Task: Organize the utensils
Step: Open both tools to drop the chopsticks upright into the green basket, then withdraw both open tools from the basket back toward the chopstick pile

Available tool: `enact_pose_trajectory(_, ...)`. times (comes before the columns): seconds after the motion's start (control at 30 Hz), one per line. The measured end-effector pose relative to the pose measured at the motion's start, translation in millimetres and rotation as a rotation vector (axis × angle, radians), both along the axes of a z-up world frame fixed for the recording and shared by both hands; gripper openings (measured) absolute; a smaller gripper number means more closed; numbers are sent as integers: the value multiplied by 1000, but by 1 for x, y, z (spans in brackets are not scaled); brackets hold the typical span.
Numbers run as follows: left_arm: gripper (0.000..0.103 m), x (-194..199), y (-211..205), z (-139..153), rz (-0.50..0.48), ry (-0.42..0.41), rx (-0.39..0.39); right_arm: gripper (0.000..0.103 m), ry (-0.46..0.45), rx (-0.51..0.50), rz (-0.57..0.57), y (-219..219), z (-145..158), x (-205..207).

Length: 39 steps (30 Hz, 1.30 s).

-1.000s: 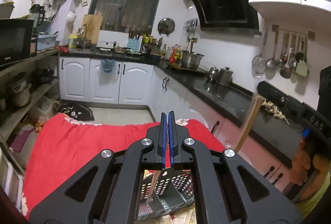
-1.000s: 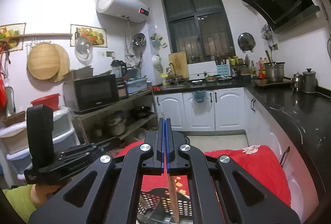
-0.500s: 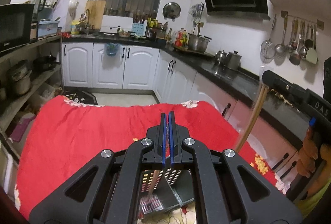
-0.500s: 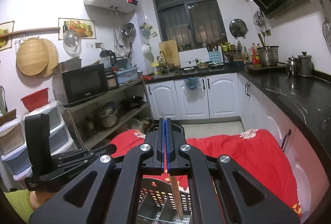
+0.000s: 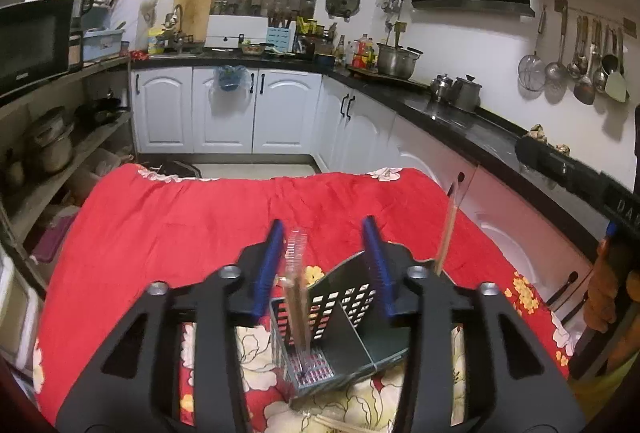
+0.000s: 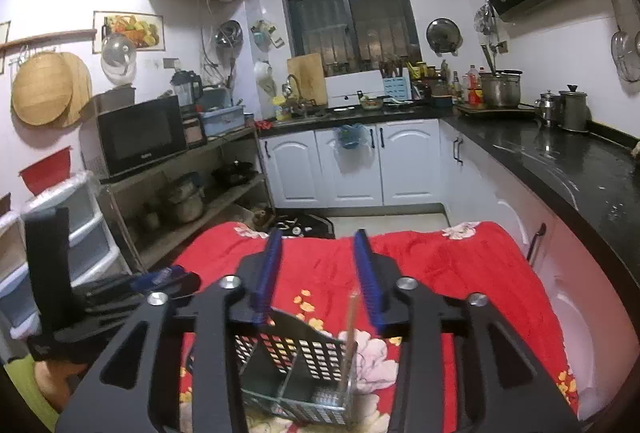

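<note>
Both grippers, left (image 5: pixel 324 265) and right (image 6: pixel 318 275), have just spread their blue-padded jaws above my perforated metal utensil caddy (image 5: pixel 340 329) on the red floral cloth (image 5: pixel 180 225). I see one wooden chopstick (image 5: pixel 298 309) freed, standing in its left compartment, another (image 6: pixel 347 341) in its right.
</note>
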<state>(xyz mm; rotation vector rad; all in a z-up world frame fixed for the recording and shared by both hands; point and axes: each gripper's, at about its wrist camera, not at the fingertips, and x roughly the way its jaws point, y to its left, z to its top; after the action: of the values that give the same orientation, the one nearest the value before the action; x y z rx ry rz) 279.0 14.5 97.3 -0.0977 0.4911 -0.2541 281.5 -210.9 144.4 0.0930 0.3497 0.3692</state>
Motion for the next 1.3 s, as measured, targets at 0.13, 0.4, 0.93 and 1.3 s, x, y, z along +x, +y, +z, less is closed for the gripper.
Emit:
enact_pose_trajectory(0.13,66,-13,6,5,34,-42,5,49,7,-4,0,-3,-4,-4)
enact_pose_trajectory(0.4,92,-30,21,9,75,-63,-4,60,10,-33,1,-7,-10,-17)
enact_pose_trajectory(0.93,92,-77,29,-13,90,-34,9,67,46,-86,17,-11,-35,-58)
enact_pose_trajectory(1.3,92,-99,30,-29,89,8,12,67,89,-90,47,-5,-58,-83)
